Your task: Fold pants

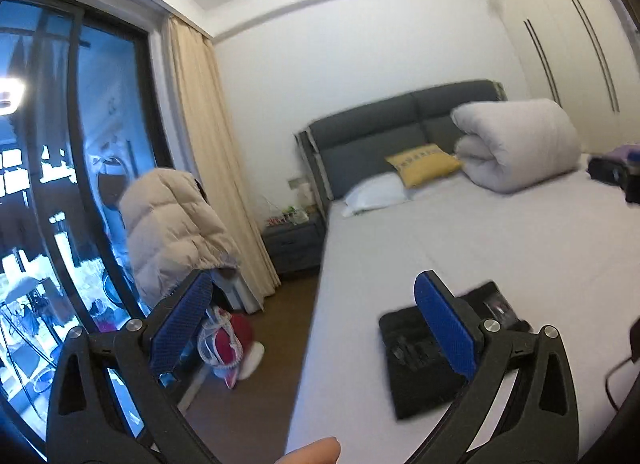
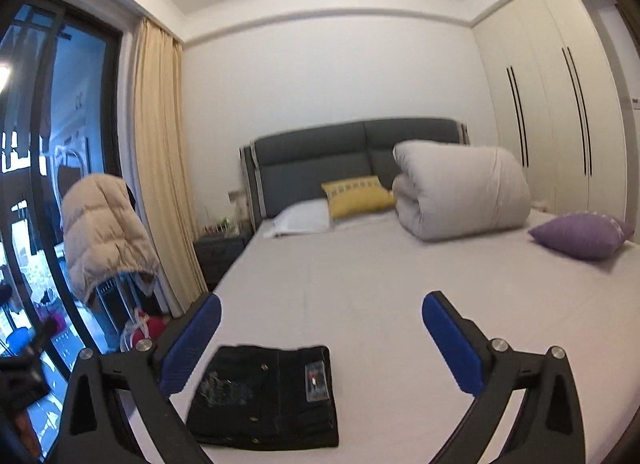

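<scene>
pants (image 2: 266, 396): dark matt denim, probably | bed sheet (image 2: 400, 284): smooth cloth | tongs pads (image 2: 450, 340): ribbed blue rubber

Rolled duvet (image 2: 460, 193), yellow pillow (image 2: 356, 195), purple cushion (image 2: 580, 234) on bed (image 2: 400, 284).

Left tongs (image 1: 312, 296): two black skeletal arms with triangular cut-outs, each tipped by a blue ribbed pad (image 1: 182, 324), round silver screws at the hinge points. Right tongs (image 2: 322, 314): same build, black linkages, blue textured pads (image 2: 452, 344), paired silver screw heads on each side. A fingertip (image 1: 316, 452) at the lower edge of the left wrist view.
</scene>
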`<state>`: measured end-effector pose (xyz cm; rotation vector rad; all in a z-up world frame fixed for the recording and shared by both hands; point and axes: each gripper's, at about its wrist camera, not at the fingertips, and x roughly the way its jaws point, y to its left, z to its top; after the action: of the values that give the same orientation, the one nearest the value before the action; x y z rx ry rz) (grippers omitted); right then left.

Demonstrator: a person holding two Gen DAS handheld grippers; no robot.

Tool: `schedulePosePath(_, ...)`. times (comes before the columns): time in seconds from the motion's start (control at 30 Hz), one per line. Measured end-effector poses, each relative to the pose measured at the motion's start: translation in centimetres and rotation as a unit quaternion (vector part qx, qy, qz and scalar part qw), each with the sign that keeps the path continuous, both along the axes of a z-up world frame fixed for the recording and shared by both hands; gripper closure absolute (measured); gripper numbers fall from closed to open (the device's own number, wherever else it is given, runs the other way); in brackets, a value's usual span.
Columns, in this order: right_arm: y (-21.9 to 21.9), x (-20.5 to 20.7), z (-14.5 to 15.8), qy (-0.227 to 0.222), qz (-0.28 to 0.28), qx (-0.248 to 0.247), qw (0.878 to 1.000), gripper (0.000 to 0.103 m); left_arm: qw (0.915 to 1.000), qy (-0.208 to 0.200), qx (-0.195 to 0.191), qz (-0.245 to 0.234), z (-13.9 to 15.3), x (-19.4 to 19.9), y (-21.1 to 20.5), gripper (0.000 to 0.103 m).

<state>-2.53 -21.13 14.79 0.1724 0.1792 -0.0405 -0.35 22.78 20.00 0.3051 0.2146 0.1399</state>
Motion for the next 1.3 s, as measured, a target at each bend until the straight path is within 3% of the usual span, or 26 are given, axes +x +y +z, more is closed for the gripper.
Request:
schedulePosePath(0.17, 1.0, -1.5, 0.8, 0.031, -0.008, -0.017, 0.999, 0.000, 0.9915, 0.104, -0.078, -0.009, 0.1, -0.4, 0.0, 0.000)
schedulePosePath(0.27, 0.8, -1.5, 0.0, 0.087, -0.006, 0.001, 0.996, 0.000, 0.9745, 0.184, -0.126, -0.019, -1.5, 0.7, 0.1, 0.000)
schedulePosePath(0.47, 0.0, -1.0, -3.1, 0.164, -0.010, 0.043, 0.986, 0.000, 0.9524, 0.261, -0.158, -0.002, -5.3, 2.7, 0.2, 0.000)
schedulePosePath(0.8, 2.8, -0.9, -5.8, 0.213, 0.011, 0.013, 0.977, 0.000, 0.9451, 0.286, -0.157, 0.000, -9.3, 4.9, -0.1, 0.000)
schedulePosePath(1.3, 5.0, -0.8, -6.4, 0.242, 0.041, -0.009, 0.969, 0.000, 0.9419, 0.295, -0.160, 0.002, -10.0, 5.4, 0.1, 0.000)
